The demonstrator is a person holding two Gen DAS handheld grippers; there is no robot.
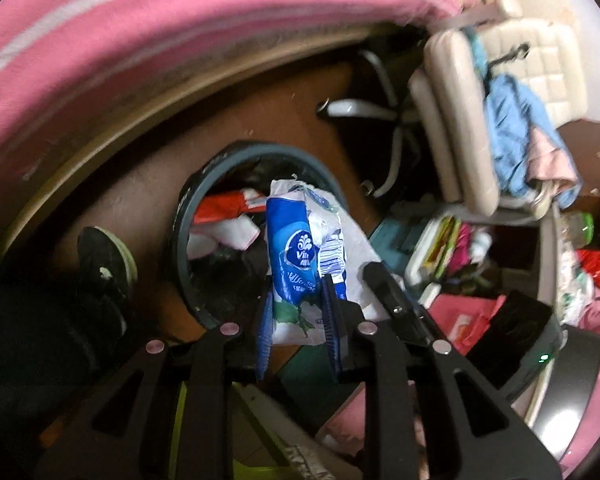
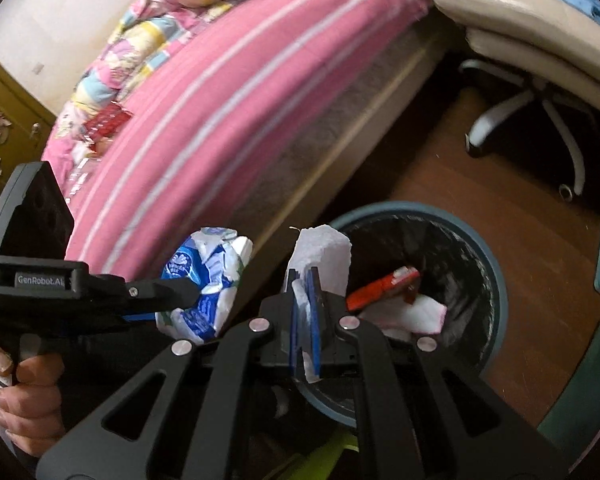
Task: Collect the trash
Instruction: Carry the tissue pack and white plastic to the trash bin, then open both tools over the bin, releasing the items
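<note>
Left claw (image 1: 296, 300) is clamped on a blue wrapper (image 1: 290, 248), right claw (image 2: 306, 300) pinching a tissue (image 2: 320, 256), both over the bin (image 2: 488, 264). Only the left view shows the shoe (image 1: 104, 264).

from my left wrist view the blue and white wrapper (image 1: 296, 248) covers part of the bin (image 1: 188, 216) mouth, so i can't see all inside. its print is too blurred to read. the chair (image 2: 540, 40) is cut off at the right wrist view's edge.
</note>
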